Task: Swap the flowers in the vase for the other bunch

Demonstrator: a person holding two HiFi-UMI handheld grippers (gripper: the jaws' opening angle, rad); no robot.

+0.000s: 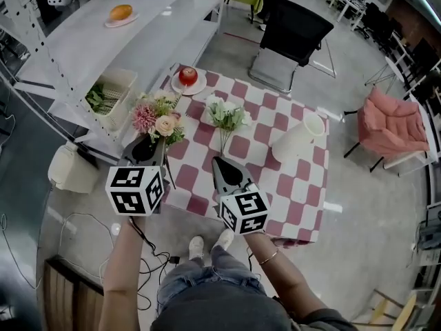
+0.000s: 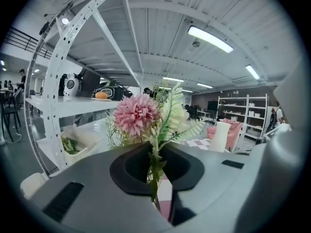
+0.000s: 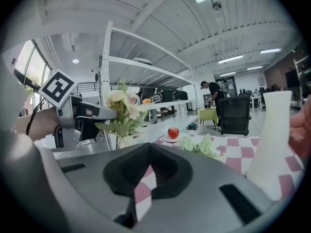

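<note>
My left gripper (image 1: 147,145) (image 2: 156,178) is shut on the stems of a pink and cream flower bunch (image 1: 156,119) (image 2: 146,118), held over the table's left edge. A second bunch of white flowers and green leaves (image 1: 227,114) (image 3: 198,145) lies on the checkered tablecloth (image 1: 275,178), its stem pointing at my right gripper (image 1: 219,161) (image 3: 142,181). That gripper's jaws stand a narrow slit apart with only cloth showing between them. An upright white vase (image 1: 298,139) (image 3: 272,140) with nothing in it stands on the right half of the table.
A red apple on a plate (image 1: 188,77) sits at the table's far left corner. White shelving on the left holds a basket of greens (image 1: 109,96) and an orange on a plate (image 1: 120,12). A black office chair (image 1: 293,29) and a pink armchair (image 1: 393,123) stand beyond.
</note>
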